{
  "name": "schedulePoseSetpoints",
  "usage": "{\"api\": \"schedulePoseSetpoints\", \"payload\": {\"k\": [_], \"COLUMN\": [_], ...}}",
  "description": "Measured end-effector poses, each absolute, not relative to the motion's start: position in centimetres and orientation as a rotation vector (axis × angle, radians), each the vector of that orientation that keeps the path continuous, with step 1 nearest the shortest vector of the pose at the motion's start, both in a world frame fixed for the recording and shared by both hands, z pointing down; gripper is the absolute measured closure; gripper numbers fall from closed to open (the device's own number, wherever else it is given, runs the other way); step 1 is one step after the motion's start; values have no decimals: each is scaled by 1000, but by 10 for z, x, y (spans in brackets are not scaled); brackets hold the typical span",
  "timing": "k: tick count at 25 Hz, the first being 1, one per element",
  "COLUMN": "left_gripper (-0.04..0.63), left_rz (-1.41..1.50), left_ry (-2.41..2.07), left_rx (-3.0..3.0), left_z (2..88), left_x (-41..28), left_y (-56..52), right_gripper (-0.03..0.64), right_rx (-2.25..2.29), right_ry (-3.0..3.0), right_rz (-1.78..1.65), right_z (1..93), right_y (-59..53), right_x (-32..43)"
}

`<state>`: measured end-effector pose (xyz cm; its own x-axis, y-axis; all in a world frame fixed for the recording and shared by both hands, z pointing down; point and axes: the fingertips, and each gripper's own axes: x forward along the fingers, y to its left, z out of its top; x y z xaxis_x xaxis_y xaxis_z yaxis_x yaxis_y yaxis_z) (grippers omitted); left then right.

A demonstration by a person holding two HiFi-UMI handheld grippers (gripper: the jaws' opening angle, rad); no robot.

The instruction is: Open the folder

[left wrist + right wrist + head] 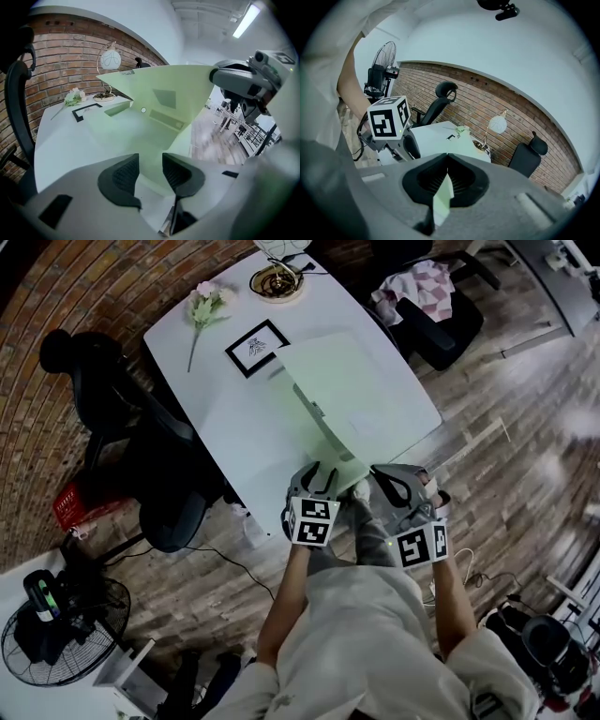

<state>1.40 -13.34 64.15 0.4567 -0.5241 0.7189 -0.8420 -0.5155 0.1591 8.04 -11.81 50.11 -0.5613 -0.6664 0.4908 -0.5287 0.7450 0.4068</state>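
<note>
Head view: the person's torso sits at 6 o'clock, with both forearms reaching to the near corner of the white table (242, 439). The left gripper (323, 476) and right gripper (380, 479) are side by side at that corner, marker cubes up toward the camera.

Left gripper view: the jaws stand apart and the pads press on nothing. The lower leaf of the green folder (349, 390) shows through the gap between them.

Right gripper view: the jaws are closed on a corner of the folder's upper cover (164, 89). A green sliver pokes out between the pads toward 6 o'clock.

The folder lies on the table and runs from the grippers toward 12 o'clock. Its cover is raised off the lower leaf in a V, high at the right gripper's side. An inner pocket and a small white round spot are visible inside.

A black picture frame (256, 347) lies flat at 11 o'clock of the folder. An artificial flower sprig (204, 306) is farther out on the same bearing. A lamp with a gold base (277, 280) stands at the table's far end, at 12 o'clock.

Off the table, a black office chair (141, 427) is at 9 o'clock. A second chair with cloth draped on it (422, 296) is at 1 o'clock. A standing fan (56, 629) is on the floor at 8 o'clock.
</note>
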Motion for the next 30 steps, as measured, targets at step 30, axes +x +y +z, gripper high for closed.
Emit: {"api": "schedulePoseSetpoints", "payload": {"k": [30], "left_gripper": [439], "left_rz": [888], "left_ry": [-1029], "left_rx": [2312], "left_z": [637], "left_x": [56], "left_y": [-140], "right_gripper": [609], "right_rx": [1275], "right_ry": [-2123], "right_rz": [-342], "right_z": [451], "right_y": [-167], "right_x": [178]}}
